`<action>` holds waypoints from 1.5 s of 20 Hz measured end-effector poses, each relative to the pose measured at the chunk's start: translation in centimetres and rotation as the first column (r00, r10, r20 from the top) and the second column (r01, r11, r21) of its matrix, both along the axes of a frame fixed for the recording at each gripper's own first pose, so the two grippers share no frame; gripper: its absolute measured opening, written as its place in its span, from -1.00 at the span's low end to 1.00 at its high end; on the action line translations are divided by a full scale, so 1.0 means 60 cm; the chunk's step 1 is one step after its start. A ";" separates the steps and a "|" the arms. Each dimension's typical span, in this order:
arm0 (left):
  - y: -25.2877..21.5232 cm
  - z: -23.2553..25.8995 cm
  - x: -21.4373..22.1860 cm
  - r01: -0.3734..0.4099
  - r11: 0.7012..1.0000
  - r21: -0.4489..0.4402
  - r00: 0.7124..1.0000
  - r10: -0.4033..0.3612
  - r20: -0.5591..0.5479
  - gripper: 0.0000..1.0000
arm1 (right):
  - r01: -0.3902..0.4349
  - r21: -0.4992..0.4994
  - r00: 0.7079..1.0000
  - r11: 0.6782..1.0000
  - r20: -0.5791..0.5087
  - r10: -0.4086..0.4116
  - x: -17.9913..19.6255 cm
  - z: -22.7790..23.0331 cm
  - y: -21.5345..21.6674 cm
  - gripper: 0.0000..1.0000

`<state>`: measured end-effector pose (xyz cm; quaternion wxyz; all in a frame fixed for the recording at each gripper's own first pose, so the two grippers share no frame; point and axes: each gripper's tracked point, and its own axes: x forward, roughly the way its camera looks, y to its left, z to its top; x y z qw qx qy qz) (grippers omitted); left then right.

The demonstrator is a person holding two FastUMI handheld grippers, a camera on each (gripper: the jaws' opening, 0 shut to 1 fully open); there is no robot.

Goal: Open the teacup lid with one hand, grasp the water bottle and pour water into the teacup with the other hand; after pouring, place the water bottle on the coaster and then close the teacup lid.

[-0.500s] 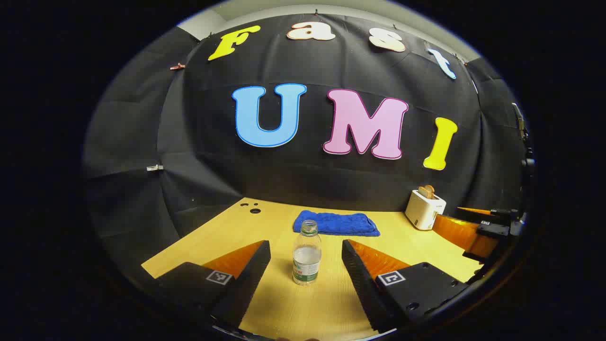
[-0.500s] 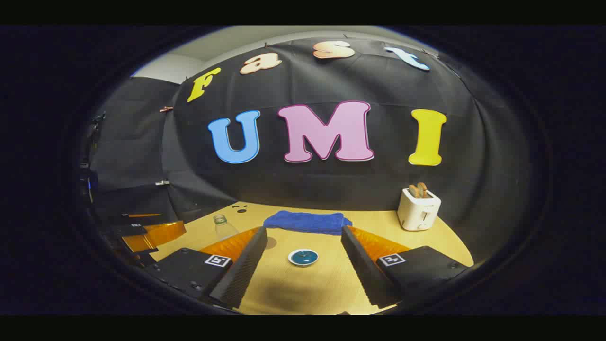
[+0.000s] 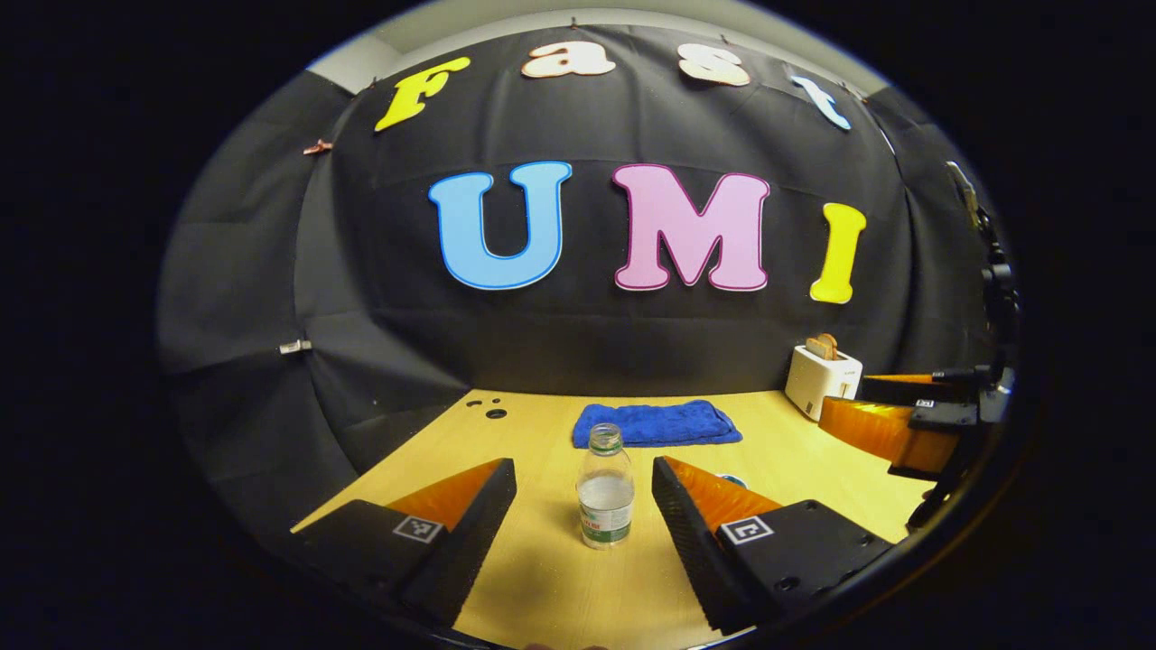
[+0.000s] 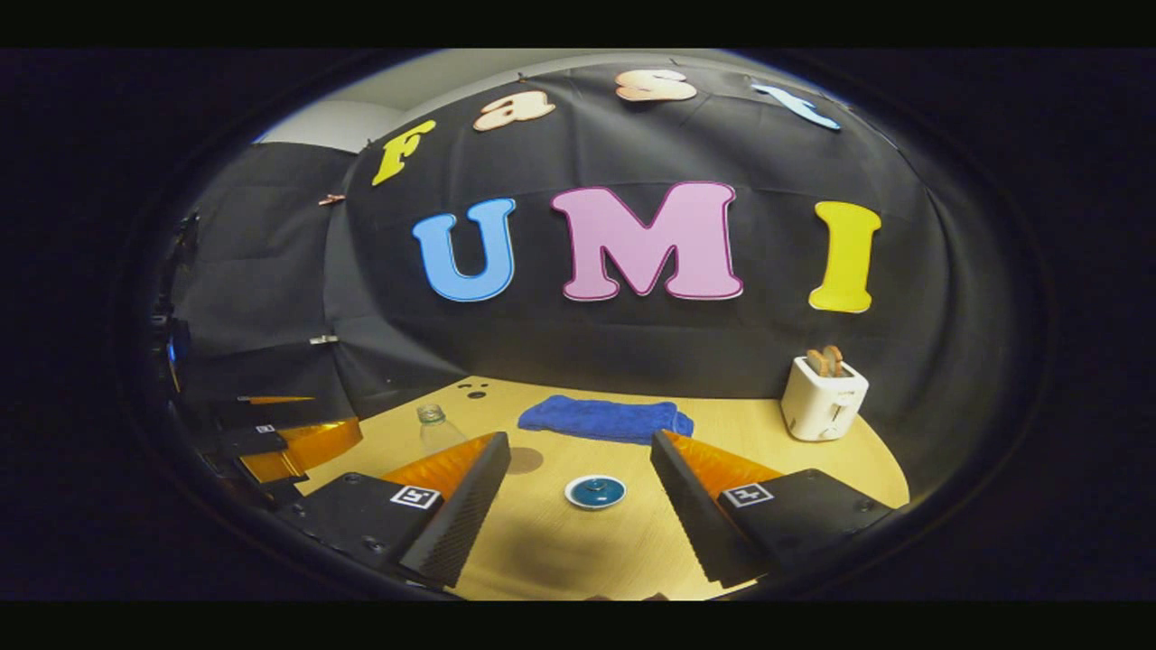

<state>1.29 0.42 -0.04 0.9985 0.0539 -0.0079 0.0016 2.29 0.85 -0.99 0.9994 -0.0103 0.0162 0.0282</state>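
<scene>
My left tongs (image 3: pixel 584 492) gape wide, clamped on nothing; the water bottle (image 3: pixel 606 492) stands upright on the worktop (image 3: pixel 542 587) between the fingers, touching neither. My right tongs (image 4: pixel 580 487) also stand apart, the teacup lid (image 4: pixel 595 492) sitting ahead between them, untouched. Brown coaster (image 4: pixel 524 460) lies just left of the lid. Blue towel (image 4: pixel 603 418) behind. White toaster (image 4: pixel 823 397) far right, near the wall.

Bare table (image 3: pixel 542 587) before water bottle (image 3: pixel 606 487) (towel (image 3: pixel 657 423), toaster (image 4: pixel 824 397) stand well behind).
</scene>
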 end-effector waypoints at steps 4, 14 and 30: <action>-0.019 -0.010 0.008 0.033 0.999 -0.007 0.999 -0.033 -0.014 0.91 | 0.000 -0.001 1.000 1.000 -0.010 0.000 0.019 -0.011 -0.002 0.94; -0.003 -0.067 0.078 0.007 0.999 -0.052 0.998 -0.010 -0.057 0.89 | 0.009 -0.025 0.998 1.000 -0.067 -0.010 0.096 -0.086 -0.018 0.94; 0.074 -0.234 0.151 -0.076 0.979 -0.188 0.990 0.051 -0.135 0.92 | 0.037 -0.082 0.991 0.996 -0.122 -0.047 0.261 -0.299 -0.035 0.96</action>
